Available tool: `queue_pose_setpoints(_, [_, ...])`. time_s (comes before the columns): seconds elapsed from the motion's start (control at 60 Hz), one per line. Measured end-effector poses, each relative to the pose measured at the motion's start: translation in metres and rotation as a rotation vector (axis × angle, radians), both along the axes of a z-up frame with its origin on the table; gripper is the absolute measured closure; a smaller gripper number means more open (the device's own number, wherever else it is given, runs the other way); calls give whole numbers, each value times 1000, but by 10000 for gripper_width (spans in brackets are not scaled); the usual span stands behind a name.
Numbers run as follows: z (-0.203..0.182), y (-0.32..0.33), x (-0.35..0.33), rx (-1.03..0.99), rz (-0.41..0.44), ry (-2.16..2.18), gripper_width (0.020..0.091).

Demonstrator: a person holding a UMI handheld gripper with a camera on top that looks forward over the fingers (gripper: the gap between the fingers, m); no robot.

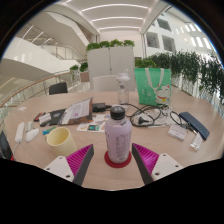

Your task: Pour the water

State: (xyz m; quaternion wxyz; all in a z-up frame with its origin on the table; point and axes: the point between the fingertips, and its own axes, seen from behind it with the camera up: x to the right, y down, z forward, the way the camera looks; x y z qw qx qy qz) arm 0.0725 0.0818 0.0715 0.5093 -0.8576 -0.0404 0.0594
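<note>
One bottle (118, 139) stands between the open tool's (113, 160) fingers.

Bottle (118, 138) on coaster (118, 159), cup (60, 139) left, bag (153, 84) perhaps behind

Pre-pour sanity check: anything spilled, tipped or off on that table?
Nothing stands out. The bottle stands upright on a red coaster, cap on, between the open gripper fingers with gaps at both sides. The yellow cup to its left is upright. No spill shows; the table behind is just cluttered.
</note>
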Motion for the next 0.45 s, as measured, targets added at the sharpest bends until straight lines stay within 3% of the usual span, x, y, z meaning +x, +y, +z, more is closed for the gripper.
queue_pose_setpoints(0.45, [146,-194,-79,81,-139,-53,260])
